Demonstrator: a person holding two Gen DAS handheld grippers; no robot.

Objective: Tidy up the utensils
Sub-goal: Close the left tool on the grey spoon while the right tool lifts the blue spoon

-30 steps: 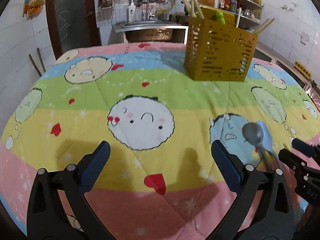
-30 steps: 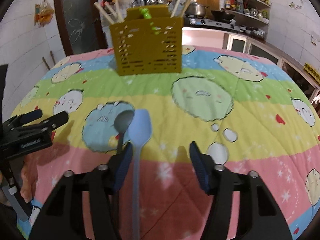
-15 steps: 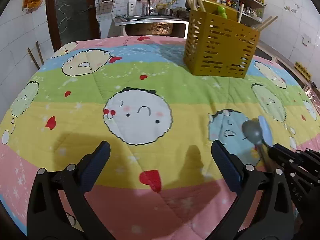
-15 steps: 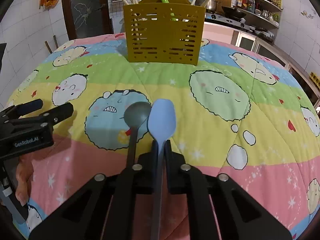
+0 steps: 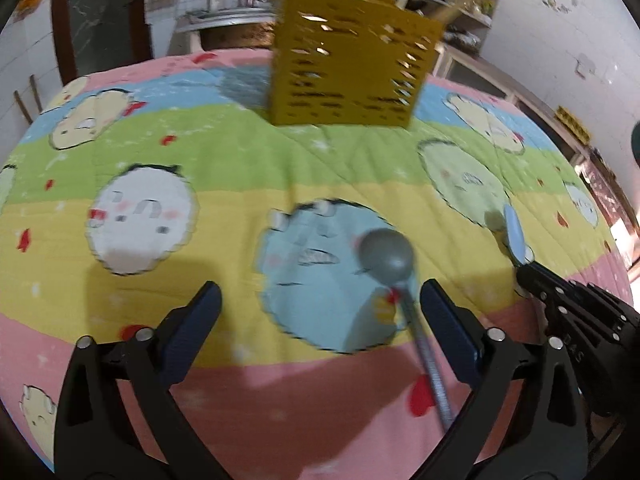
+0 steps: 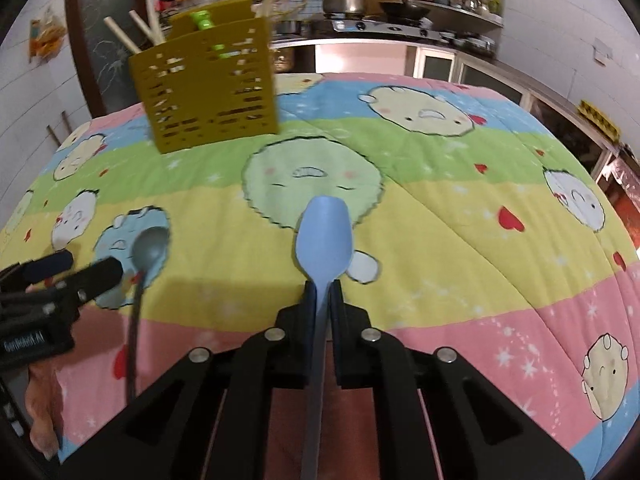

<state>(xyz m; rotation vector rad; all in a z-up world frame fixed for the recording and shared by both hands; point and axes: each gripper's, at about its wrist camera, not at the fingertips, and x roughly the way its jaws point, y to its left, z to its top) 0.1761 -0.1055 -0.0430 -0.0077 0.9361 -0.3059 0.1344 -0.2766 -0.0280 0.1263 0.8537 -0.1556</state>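
A light blue spoon (image 6: 323,236) is clamped by its handle in my shut right gripper (image 6: 322,292), held above the cloth; it shows edge-on in the left wrist view (image 5: 515,236). A grey spoon (image 5: 387,258) lies on the cloth, its handle running between my left gripper's open fingers (image 5: 320,308); it also shows in the right wrist view (image 6: 150,246). A yellow perforated utensil basket (image 5: 348,68) stands at the far side of the table, holding chopsticks and a green utensil; it shows in the right wrist view too (image 6: 208,84).
The table is covered by a striped cartoon cloth (image 6: 440,216). A kitchen counter with pots and a stove (image 6: 360,20) lies behind. The right gripper (image 5: 576,312) sits close to the right of my left gripper.
My right gripper has lifted the blue spoon off the cloth and moved right. My left gripper has moved right, now straddling the grey spoon.
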